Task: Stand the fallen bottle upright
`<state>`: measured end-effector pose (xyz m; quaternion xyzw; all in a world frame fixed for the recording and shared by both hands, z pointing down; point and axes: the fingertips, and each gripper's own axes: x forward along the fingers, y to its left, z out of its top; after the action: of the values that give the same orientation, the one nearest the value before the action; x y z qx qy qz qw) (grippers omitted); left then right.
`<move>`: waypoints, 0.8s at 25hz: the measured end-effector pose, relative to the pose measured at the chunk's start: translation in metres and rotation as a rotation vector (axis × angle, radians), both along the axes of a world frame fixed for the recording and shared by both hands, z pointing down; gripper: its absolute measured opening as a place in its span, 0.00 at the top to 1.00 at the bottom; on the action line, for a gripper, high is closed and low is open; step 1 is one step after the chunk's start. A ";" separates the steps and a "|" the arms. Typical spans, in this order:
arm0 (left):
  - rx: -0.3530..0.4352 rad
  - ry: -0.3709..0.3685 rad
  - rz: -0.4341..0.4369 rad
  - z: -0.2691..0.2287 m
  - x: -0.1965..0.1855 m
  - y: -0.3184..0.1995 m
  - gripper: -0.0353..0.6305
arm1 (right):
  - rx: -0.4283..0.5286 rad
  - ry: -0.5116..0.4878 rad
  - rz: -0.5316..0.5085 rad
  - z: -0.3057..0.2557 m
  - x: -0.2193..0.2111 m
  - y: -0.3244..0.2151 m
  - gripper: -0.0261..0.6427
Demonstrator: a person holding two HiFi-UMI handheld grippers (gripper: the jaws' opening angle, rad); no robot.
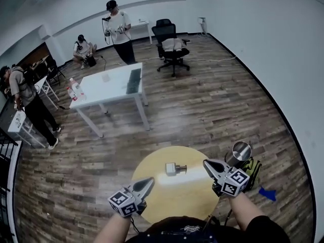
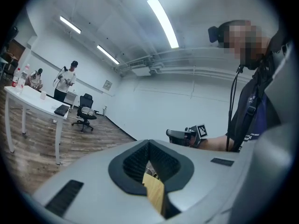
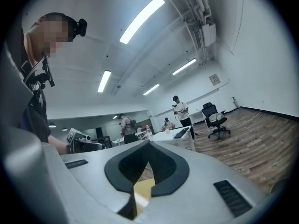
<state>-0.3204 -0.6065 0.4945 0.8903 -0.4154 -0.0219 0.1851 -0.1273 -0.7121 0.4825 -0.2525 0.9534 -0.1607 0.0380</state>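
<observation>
A small clear bottle [image 1: 175,168] with a dark cap lies on its side near the middle of the round yellow table [image 1: 167,196]. My left gripper [image 1: 150,179] hovers at the table's near left with its jaws together and nothing between them, its tips pointing toward the bottle from the left. My right gripper [image 1: 206,162] sits just right of the bottle, also shut and holding nothing. In the left gripper view the jaws [image 2: 148,142] meet at the tip, and the right gripper [image 2: 187,135] shows beyond them. The right gripper view shows the same closed tip [image 3: 149,143].
A steel cup [image 1: 239,153] stands right of the round table, above a green bag [image 1: 254,167]. Farther back are a white table [image 1: 114,85] with a keyboard and bottles, a black office chair [image 1: 171,47], and several people.
</observation>
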 end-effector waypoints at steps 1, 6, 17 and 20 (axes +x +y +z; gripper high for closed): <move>-0.006 -0.018 0.013 0.009 0.006 -0.006 0.93 | -0.011 0.004 0.004 0.011 0.003 -0.003 0.95; -0.052 -0.040 0.085 0.062 0.032 -0.049 0.93 | -0.052 0.017 0.046 0.066 0.017 -0.024 0.95; -0.007 -0.518 0.393 0.199 0.121 -0.135 0.93 | -0.170 0.054 0.075 0.186 0.047 -0.047 0.95; -0.016 -0.745 0.477 0.245 0.128 -0.157 0.93 | -0.199 0.058 0.070 0.210 0.050 -0.048 0.95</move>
<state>-0.1923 -0.7633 0.7393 0.9070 -0.2367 0.3470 0.0295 -0.0774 -0.7602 0.6925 -0.2926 0.9240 -0.2460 -0.0091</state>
